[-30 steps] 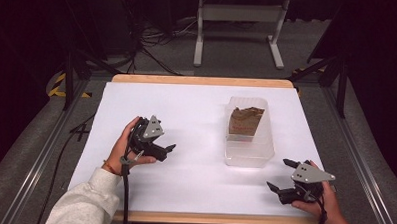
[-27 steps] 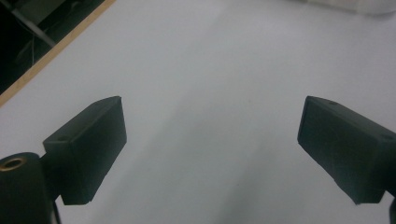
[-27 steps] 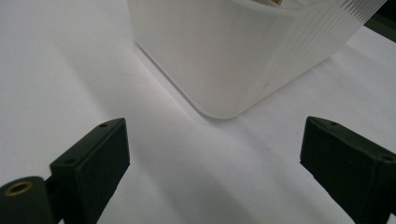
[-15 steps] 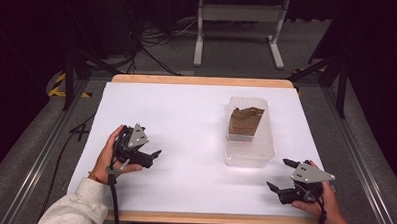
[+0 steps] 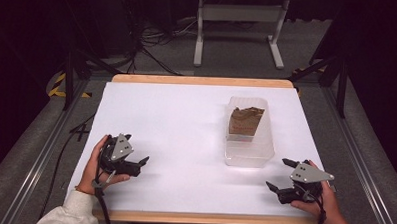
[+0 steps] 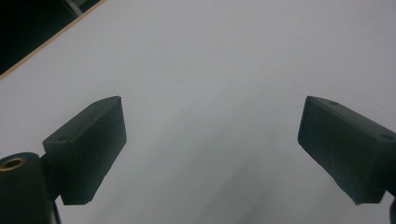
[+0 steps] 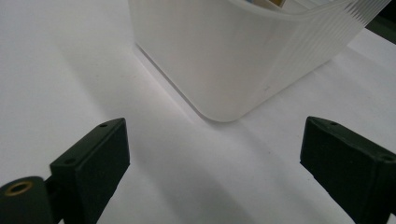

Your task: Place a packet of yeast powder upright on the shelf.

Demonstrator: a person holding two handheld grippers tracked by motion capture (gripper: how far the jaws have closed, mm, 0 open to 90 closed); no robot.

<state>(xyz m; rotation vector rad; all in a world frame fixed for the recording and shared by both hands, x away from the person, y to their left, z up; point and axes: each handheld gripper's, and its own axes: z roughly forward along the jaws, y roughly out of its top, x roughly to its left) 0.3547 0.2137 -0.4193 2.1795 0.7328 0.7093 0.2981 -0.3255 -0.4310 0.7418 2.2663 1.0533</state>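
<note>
From above, we are resting our left gripper (image 5: 134, 166) near the table's (image 5: 186, 121) left front corner and our right gripper (image 5: 284, 177) at the right front corner, just beside the plastic bin (image 5: 249, 153) holding a brown bag (image 5: 245, 121). Along the left gripper view, wide jaws are facing bare surface, with plenty of room. Along the right gripper view, wide jaws are facing the bin's corner (image 7: 224, 70); we are judging that a careless push could shove it.

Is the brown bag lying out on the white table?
No, the brown bag stands inside the clear plastic bin, not out on the table.
</note>
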